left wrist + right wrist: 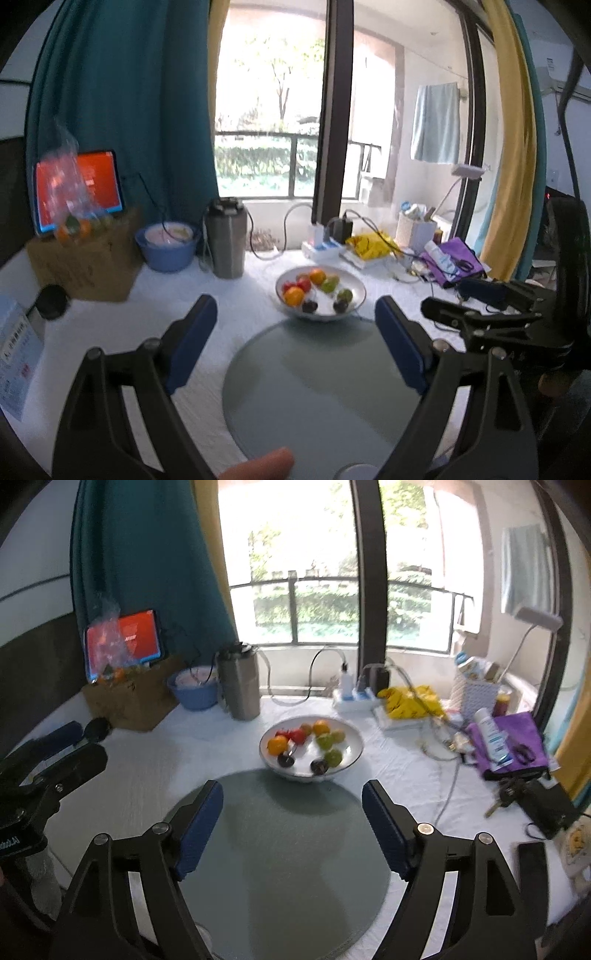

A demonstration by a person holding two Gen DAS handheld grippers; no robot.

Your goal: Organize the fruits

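Right now both sets of jaws stand wide w/ nothing between them. The left gripper (295,325) has its blue pads (194,343) spread over the round grey mat (314,398); the right gripper (291,808) is the same, pads (201,827) apart above that mat, empty. Each gripper shows at the edge of the other's view, so they sit side by side, both aimed at the bowl.

The white bowl (356,286) sits just beyond the mat's far edge on the white tablecloth (388,760). In it, fruit lies grouped by kind: oranges (294,295), red ones (303,283), green ones (330,283), dark plums (309,306). Looks sorted already, approx. in pairs.

Further out: a steel flask (226,240), blue basin (166,243), cardboard box (88,266) w/ a clear bag of more fruit (72,225) on top, tablet (79,188) behind, clutter at right.

My read: between steps, or near done. If the bagged fruit counts, next move needs a reach far left to the box, jaws kept wide, and a soft grip on the bag, not the fruit.
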